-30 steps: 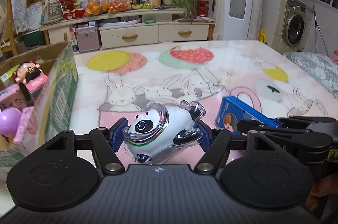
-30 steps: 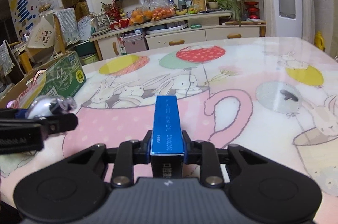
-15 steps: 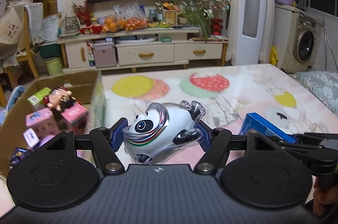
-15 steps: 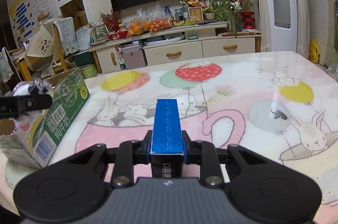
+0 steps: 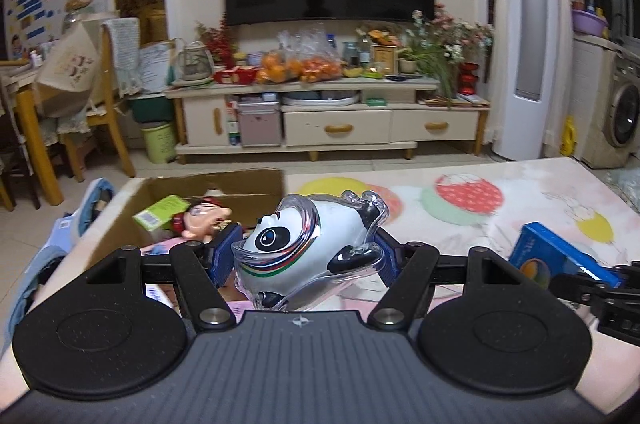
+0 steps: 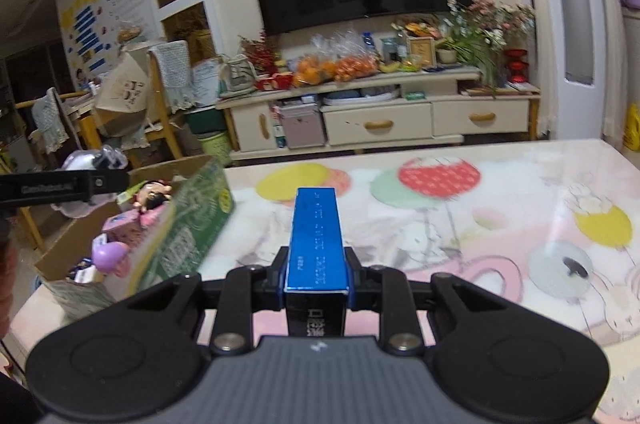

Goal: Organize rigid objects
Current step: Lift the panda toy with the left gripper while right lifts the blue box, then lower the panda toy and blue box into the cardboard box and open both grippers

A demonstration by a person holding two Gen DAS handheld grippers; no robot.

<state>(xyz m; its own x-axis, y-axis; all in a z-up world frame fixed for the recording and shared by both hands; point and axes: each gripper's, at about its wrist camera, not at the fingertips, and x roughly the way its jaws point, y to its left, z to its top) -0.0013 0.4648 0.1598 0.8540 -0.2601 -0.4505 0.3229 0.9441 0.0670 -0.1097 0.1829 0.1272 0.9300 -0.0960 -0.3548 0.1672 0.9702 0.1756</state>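
Note:
My left gripper is shut on a white panda figurine in a clear shell and holds it in the air over the open cardboard box. In the right wrist view the left gripper shows at the far left with the panda figurine above the box. My right gripper is shut on a long blue box above the table, to the right of the cardboard box. The blue box also shows in the left wrist view.
The cardboard box holds a doll, a purple egg, a green carton and pink packages. The table has a pastel rabbit-and-balloon cover. A TV cabinet and wooden chairs stand beyond it.
My left gripper has carried the panda figurine left and up until it is over the cardboard box. My right gripper with the blue box has risen and moved left, towards the box.

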